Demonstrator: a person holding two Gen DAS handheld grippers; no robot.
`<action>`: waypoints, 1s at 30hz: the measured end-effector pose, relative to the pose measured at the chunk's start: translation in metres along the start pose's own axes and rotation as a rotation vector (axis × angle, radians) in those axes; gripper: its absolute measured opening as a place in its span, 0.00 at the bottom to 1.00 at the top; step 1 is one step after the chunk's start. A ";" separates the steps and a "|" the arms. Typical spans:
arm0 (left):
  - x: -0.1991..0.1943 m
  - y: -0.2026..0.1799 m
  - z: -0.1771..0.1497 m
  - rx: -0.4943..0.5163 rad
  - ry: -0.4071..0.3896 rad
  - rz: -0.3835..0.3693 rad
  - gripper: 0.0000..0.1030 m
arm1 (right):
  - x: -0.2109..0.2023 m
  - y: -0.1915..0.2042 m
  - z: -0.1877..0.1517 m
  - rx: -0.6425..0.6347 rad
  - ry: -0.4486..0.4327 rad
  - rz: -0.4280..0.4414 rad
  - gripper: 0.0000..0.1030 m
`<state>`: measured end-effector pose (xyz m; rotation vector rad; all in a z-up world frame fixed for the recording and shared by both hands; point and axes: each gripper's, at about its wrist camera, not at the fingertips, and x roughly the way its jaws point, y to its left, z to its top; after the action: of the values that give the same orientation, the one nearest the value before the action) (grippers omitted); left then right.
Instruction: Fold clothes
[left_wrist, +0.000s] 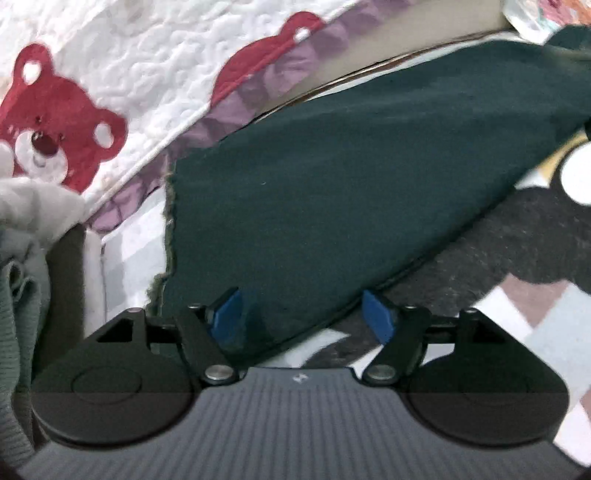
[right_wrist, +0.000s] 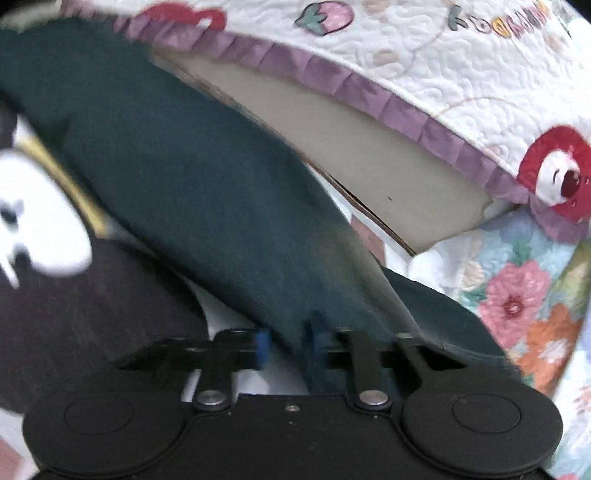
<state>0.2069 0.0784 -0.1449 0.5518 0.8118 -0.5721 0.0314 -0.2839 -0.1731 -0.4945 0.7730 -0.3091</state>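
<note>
— On the bed, beside the white quilt (left_wrist: 147, 74) with the red bears, what's lying around?

— A dark green garment (left_wrist: 332, 192), spread out just below the quilt's purple frill (right_wrist: 332, 85). Under the quilt's edge a beige mattress side (right_wrist: 351, 147) shows. Nearer than the quilt, a black cloth with a white cartoon print (right_wrist: 40, 214) lies partly under the garment. Left of the quilt's bear sits a heap of grey and pale green clothes (left_wrist: 22, 258); to the right, a flowered sheet (right_wrist: 517, 295).

— Anything blocking?

— The garment itself covers the black cloth.

— And the grippers?

— The left gripper (left_wrist: 303, 317) stands wide apart, blue pads (left_wrist: 376, 314) clear of the cloth, the garment's corner lying between them, not pinched. The right gripper (right_wrist: 288, 347) has drawn narrow, with a fold of the green garment in between; it's blurred, but it looks pinched.
</note>
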 end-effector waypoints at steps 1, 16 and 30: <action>0.000 0.005 -0.001 -0.014 0.004 0.009 0.70 | -0.003 -0.012 0.004 0.074 -0.010 0.030 0.19; -0.004 0.036 0.011 -0.205 -0.131 0.012 0.25 | 0.002 -0.094 -0.015 0.623 0.045 0.407 0.24; 0.013 0.029 0.013 -0.150 -0.201 0.076 0.12 | 0.016 -0.110 -0.025 0.977 0.098 0.436 0.25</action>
<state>0.2404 0.0875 -0.1411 0.3795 0.6348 -0.4837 0.0145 -0.3915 -0.1396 0.6073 0.7094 -0.2657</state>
